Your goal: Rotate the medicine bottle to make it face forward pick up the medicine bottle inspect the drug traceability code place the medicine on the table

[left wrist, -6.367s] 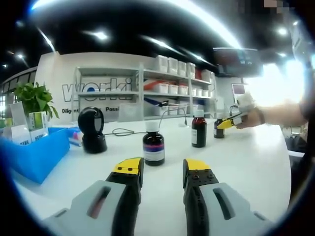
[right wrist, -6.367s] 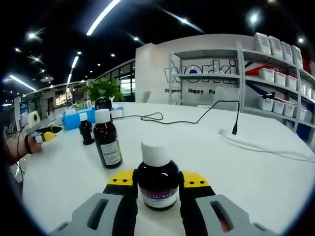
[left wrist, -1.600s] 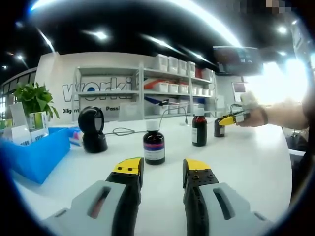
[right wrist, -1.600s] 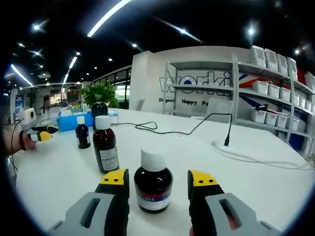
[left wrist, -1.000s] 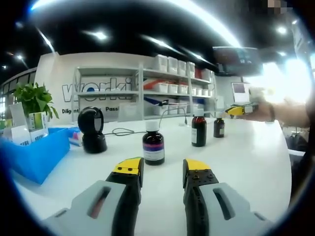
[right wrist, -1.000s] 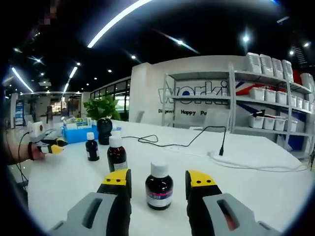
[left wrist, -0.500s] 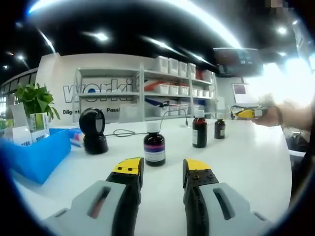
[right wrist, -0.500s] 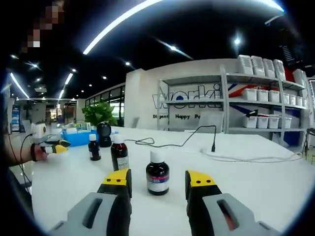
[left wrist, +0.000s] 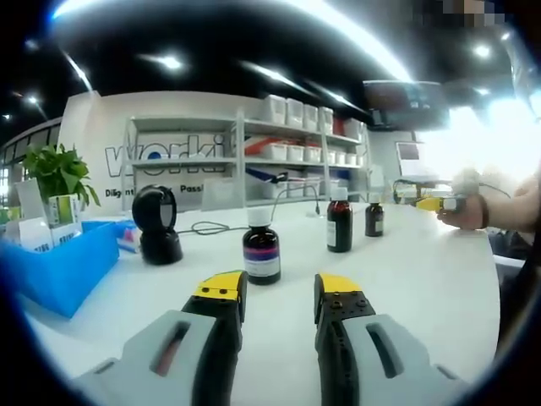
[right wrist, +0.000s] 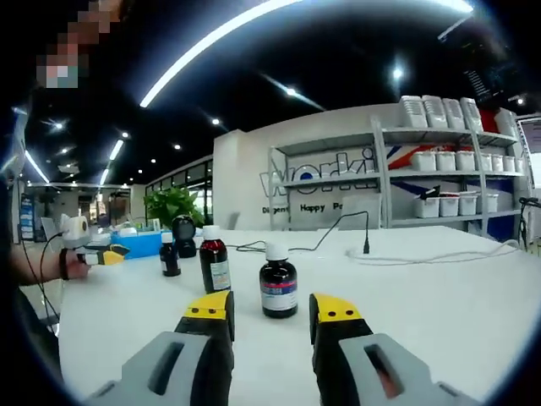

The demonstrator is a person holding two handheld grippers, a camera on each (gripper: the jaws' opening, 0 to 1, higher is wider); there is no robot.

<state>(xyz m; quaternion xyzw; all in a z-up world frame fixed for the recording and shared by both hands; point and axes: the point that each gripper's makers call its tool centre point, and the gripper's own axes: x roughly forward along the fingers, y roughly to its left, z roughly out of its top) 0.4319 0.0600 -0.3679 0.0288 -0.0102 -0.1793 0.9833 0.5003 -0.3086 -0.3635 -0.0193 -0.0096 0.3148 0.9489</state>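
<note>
Upright medicine bottle [right wrist: 278, 289], label facing open right tongs [right wrist: 270, 306]

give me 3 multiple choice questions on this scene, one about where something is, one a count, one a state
1. In the left gripper view, where does the black scanner stand?
A. left of the bottles, beside the blue bin
B. on the shelf
C. between two bottles

2. How many medicine bottles stand on the table?
A. one
B. three
C. five

3. How is the right gripper?
A. shut on a bottle
B. open, holding nothing
C. shut on the cable

Answers:
1 A: the scanner sits by the blue bin.
2 B: the nearest bottle, the tall bottle and the far bottle stand on the table.
3 B: the right gripper has its jaws apart, with its closest bottle standing free beyond them.
</note>
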